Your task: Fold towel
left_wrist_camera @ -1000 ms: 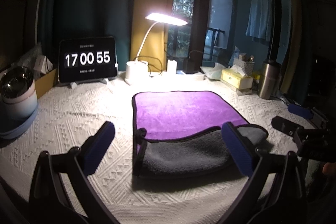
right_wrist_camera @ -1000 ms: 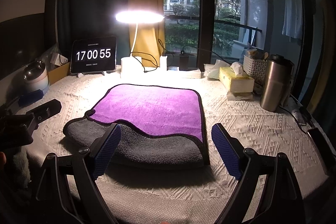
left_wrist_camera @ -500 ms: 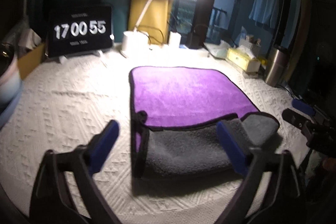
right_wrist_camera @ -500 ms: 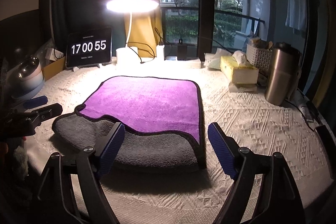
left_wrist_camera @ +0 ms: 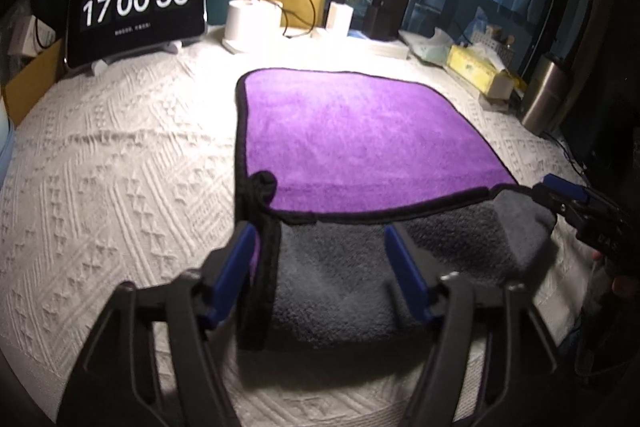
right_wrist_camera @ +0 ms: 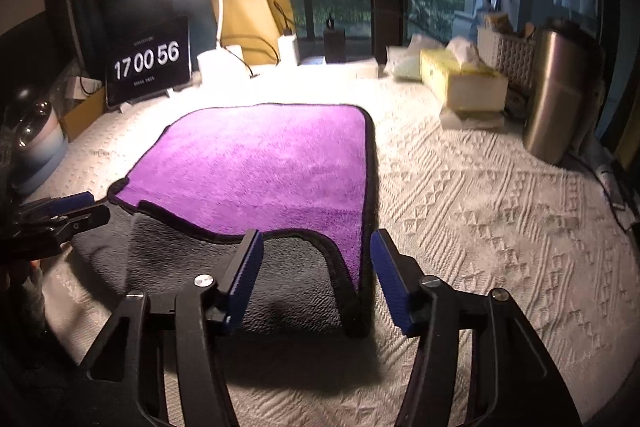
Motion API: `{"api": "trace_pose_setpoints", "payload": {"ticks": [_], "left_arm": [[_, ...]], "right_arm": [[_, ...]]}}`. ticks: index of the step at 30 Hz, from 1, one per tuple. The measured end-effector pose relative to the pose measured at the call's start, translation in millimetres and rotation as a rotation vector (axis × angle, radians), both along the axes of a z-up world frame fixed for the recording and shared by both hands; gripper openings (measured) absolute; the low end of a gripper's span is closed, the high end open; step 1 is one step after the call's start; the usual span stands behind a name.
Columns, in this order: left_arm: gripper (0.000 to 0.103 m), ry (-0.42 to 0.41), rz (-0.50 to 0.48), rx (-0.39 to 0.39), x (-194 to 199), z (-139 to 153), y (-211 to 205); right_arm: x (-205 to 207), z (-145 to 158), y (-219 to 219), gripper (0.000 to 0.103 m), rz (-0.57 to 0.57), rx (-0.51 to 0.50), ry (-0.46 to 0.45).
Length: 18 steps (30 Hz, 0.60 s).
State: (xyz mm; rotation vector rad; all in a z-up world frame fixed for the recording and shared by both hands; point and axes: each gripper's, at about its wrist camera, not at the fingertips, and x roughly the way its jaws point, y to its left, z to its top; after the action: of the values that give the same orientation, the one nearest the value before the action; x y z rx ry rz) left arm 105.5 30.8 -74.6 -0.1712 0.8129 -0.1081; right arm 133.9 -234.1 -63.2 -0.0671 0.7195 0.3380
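Note:
A towel, purple (left_wrist_camera: 352,135) on one face and grey on the other, lies on the white textured cloth, its near edge turned over so the grey side shows; it also shows in the right wrist view (right_wrist_camera: 264,167). My left gripper (left_wrist_camera: 324,267) is open, its blue-padded fingers astride the towel's near left corner. My right gripper (right_wrist_camera: 316,279) is open, its fingers astride the near right corner. Each gripper shows in the other's view, the right one (left_wrist_camera: 576,199) and the left one (right_wrist_camera: 64,211).
A tablet clock (left_wrist_camera: 138,7) and a lit desk lamp (right_wrist_camera: 216,63) stand at the back. A yellow tissue box (right_wrist_camera: 460,83) and a steel tumbler (right_wrist_camera: 560,91) stand at the right. A pale round container (right_wrist_camera: 36,143) sits at the left.
Both grippers have moved forward and down to the towel's near corners, and their fingers have narrowed but stay open. The clock has changed from 55 to 56.

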Motion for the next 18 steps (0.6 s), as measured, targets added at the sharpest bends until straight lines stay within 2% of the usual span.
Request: {"api": "trace_pose_setpoints", "payload": {"ticks": [2,5,13,15,17,18], "left_arm": [[0.057,0.017,0.0,-0.006,1,-3,1],[0.053,0.031,0.006,-0.002,1,-5,1],[0.05,0.059,-0.004,0.055,2,-8,-2],[0.041,0.056,0.011,0.057,1,-8,-1],[0.028,0.054,0.022,0.058,0,-7,2],[0.024,0.052,0.023,0.057,0,-7,3]], "right_arm": [[7,-5,0,0.055,-0.001,-0.006,0.031],[12,-12,1,0.052,0.006,-0.014,0.063],[16,-23,9,0.05,0.04,-0.056,0.112],[17,-25,11,0.049,0.047,-0.063,0.116],[17,-25,12,0.042,0.054,-0.068,0.114],[17,-25,12,0.035,0.057,-0.069,0.114]]}}
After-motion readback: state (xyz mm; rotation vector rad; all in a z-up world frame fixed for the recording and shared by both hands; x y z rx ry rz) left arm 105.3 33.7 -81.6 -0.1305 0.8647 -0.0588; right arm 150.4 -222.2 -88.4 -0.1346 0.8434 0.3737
